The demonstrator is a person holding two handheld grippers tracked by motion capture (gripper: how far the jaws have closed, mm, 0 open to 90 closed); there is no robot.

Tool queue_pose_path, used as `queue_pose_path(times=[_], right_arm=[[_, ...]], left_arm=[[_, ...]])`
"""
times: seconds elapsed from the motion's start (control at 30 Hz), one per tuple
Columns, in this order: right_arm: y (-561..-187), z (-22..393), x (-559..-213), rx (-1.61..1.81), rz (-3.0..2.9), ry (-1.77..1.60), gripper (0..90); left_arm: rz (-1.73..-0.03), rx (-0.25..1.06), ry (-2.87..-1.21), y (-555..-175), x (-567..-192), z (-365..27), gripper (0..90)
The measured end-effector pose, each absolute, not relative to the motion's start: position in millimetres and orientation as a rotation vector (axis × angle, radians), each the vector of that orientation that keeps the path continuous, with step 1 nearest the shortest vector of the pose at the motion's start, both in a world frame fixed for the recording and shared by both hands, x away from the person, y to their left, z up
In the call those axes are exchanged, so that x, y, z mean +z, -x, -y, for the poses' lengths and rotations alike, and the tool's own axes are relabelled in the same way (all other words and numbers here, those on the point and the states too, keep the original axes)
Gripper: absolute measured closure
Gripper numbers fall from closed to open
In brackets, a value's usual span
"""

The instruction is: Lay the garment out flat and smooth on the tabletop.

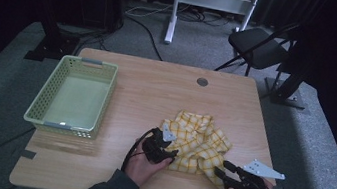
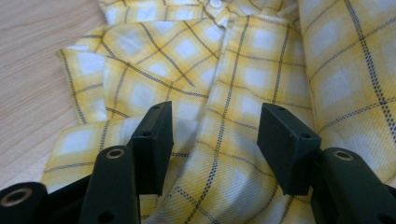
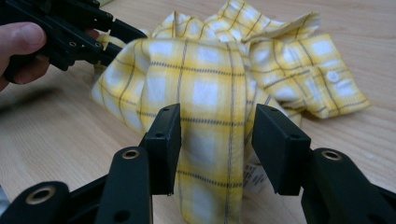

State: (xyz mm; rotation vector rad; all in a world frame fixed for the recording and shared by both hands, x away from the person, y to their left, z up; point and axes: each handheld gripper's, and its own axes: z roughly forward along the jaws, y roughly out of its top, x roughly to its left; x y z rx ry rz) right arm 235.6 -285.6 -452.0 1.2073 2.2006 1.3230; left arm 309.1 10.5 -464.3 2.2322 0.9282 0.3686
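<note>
A crumpled yellow plaid shirt [image 1: 200,139] lies on the wooden table [image 1: 146,91], right of centre. My left gripper [image 1: 172,154] is at the shirt's front left edge. In the left gripper view its jaws [image 2: 217,109] stand open just above the folds of the shirt [image 2: 196,60], without pressing them. My right gripper [image 1: 222,168] is at the shirt's front right corner. In the right gripper view it [image 3: 217,112] is open, and a raised fold of the shirt [image 3: 210,74] stands between its jaws. The left gripper [image 3: 116,39] shows there at the far edge of the cloth.
An empty pale green plastic basket [image 1: 105,95] sits on the left of the table. A round cable hole [image 1: 202,82] is near the far edge. Beyond the table stand a black chair [image 1: 259,47] and a white frame [image 1: 216,0].
</note>
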Motion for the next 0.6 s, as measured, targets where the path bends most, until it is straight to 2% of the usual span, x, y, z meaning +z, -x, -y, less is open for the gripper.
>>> queue_pose_path(times=[0.1, 0.3, 0.37, 0.5, 0.6], right_arm=[[-235.1, 284.3, -455.2, 1.311, -2.224, -1.202, 53.0], [-234.5, 279.8, -458.2, 1.285, -2.277, -1.179, 64.9], [-234.4, 279.6, -458.3, 1.283, -2.28, -1.179, 66.1], [-233.4, 280.0, -458.8, 1.279, -2.293, -1.176, 72.8], [-232.6, 279.8, -459.3, 1.264, -2.298, -1.171, 77.9]], left_arm=[[-0.921, 0.38, -2.244, -307.7, -463.5, -11.2, 53.0], [-0.904, 0.391, -2.268, -303.6, -464.2, -9.2, 65.0], [-0.899, 0.391, -2.277, -302.7, -465.1, -7.4, 66.5], [-0.897, 0.375, -2.29, -301.9, -466.3, -5.9, 75.2], [-0.902, 0.378, -2.293, -302.4, -466.5, -5.9, 78.0]])
